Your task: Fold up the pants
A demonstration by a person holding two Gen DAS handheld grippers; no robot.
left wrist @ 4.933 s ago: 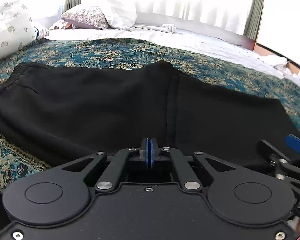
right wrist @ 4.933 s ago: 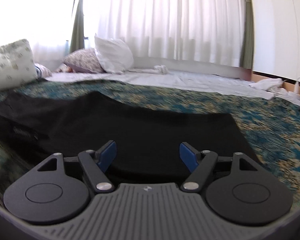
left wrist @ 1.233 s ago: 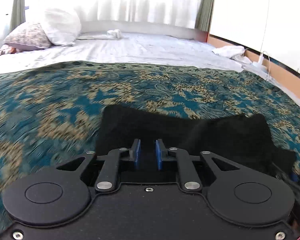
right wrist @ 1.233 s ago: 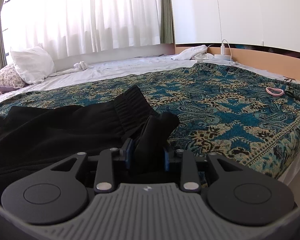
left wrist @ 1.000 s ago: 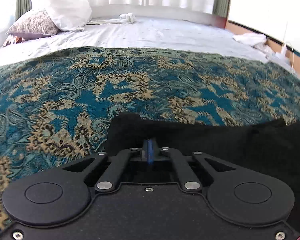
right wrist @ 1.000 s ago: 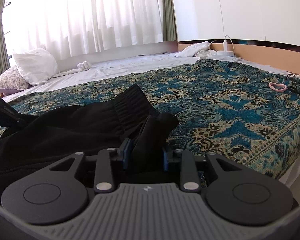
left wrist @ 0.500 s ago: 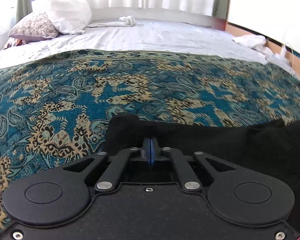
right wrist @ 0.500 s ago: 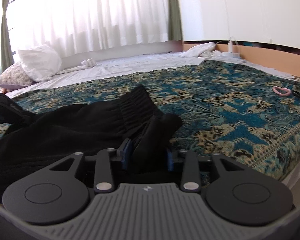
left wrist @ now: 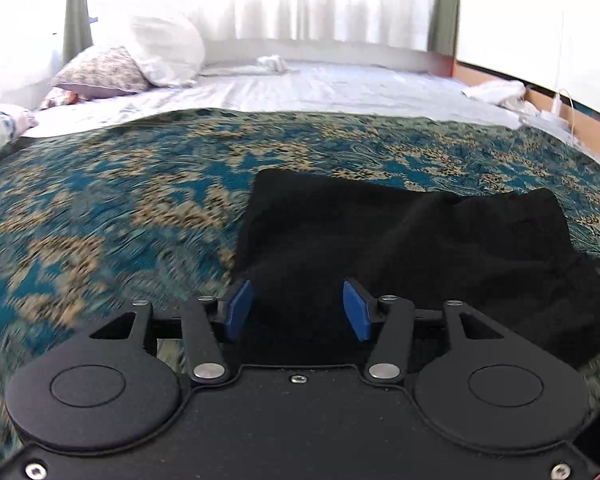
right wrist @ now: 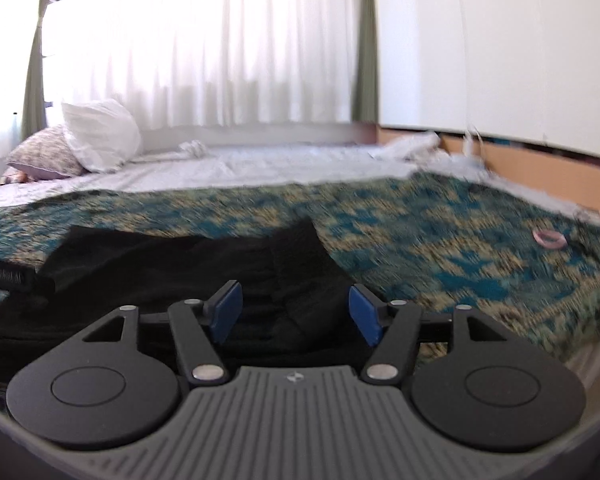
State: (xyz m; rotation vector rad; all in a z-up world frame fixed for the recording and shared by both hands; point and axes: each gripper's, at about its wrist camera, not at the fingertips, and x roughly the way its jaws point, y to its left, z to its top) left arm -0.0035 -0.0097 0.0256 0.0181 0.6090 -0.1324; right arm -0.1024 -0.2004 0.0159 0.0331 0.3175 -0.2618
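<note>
Black pants (left wrist: 400,240) lie folded into a compact bundle on the teal-and-gold patterned bedspread (left wrist: 120,200), on the near part of the bed, well apart from the white pillow (left wrist: 164,54) at the head. The left tongs (left wrist: 298,310) stand apart over the bundle's near left corner; their jaws have just been opening, and dark cloth shows in the gap though the blue pads do not press on it. The right tongs (right wrist: 294,312) likewise stand apart, also just opened, over the bundle's right side where the ribbed waistband (right wrist: 300,248) lies uppermost, with nothing pinched.

This looks like the release after a fold. To do it well, I would draw both tongs straight back from the bundle, with the pads wide, so no fabric snags and drags the top layer askew. Pulling sideways risks opening the fold, since the upper layer sits loose and rumpled near the bundle's middle. The right half looks slightly humped, so a light pat or a tug at the waistband corner may be needed before any further fold. A pink ring (right wrist: 550,238) lies on the bedspread far to the right of the bundle, clear of the work.
</note>
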